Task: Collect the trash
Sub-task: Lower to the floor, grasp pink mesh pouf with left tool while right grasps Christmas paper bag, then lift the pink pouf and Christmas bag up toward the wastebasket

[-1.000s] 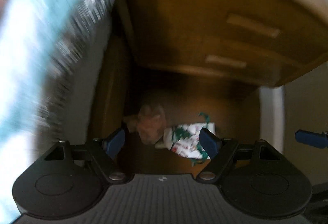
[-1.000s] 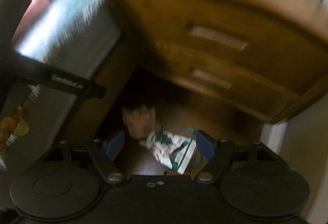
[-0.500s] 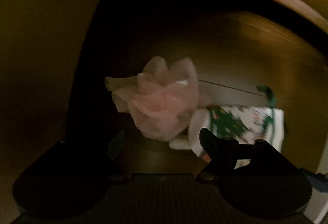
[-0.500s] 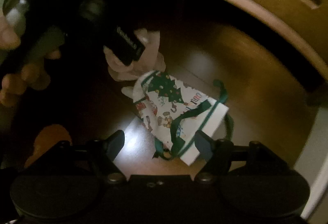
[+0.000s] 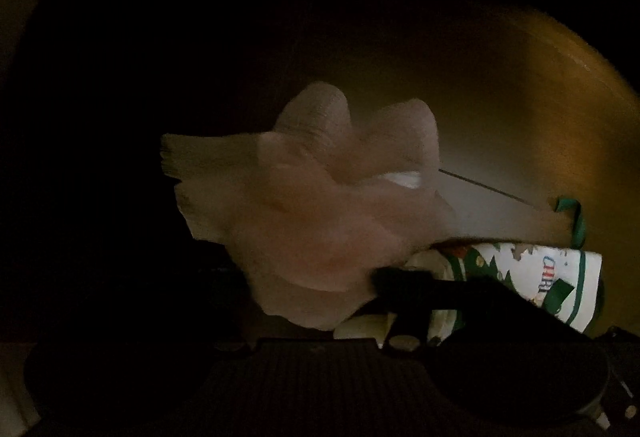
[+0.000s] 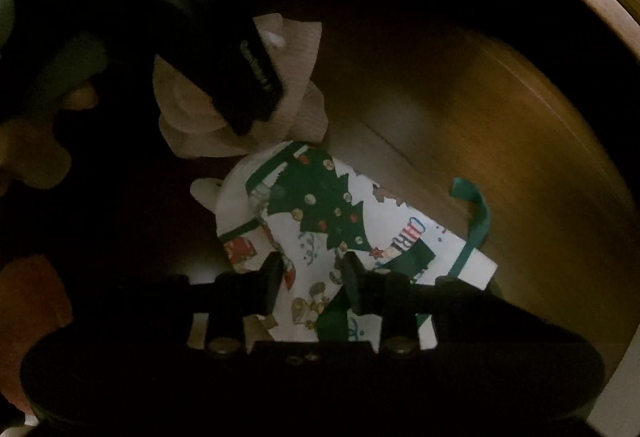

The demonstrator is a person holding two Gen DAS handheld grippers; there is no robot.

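Trash is lying on the dim floor: right tool closing around the gift bag, left tool, half-hidden, closing around pink tissue.

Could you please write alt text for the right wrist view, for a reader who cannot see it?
The right gripper is closing on a Christmas-print gift bag lying on a dim wooden floor. Behind it, the left gripper reaches into crumpled pink tissue paper.

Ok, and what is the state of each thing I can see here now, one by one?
Pink tissue paper: crumpled.
Christmas gift bag: lying flat on the wooden floor.
Left gripper: jaws have just been closing, tissue paper between them, grip unclear.
Right gripper: jaws have just been closing, gift bag between them, grip unclear.
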